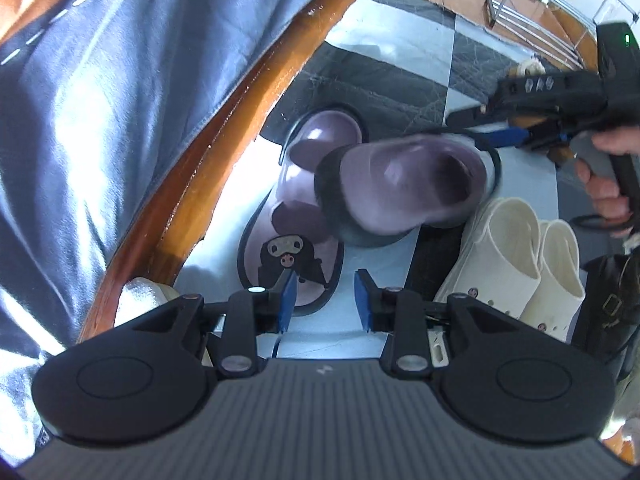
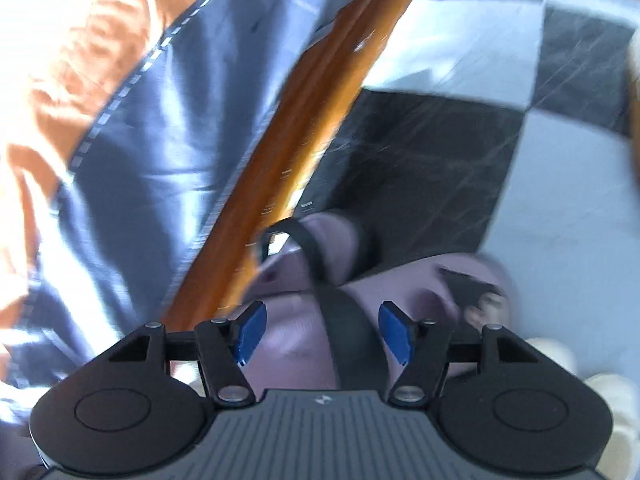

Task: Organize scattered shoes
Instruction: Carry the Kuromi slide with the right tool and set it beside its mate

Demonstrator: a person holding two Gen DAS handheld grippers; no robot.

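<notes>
Checkered grey and pale floor tiles (image 1: 384,264) run along a curved wooden bed edge (image 1: 224,128) draped with a blue cover (image 1: 100,100), leaving a narrow strip of floor beside it. One purple slipper (image 1: 292,236) lies flat on the tiles close against that wood. The left gripper (image 1: 325,300) hovers over its heel, fingers apart and holding nothing. A second purple slipper (image 1: 408,184) hangs blurred above the first, its dark strap near the right gripper (image 1: 486,140); whether those fingers grip it, I cannot tell. Just right, white shoes (image 1: 508,256) stand paired side by side, touching.
</notes>
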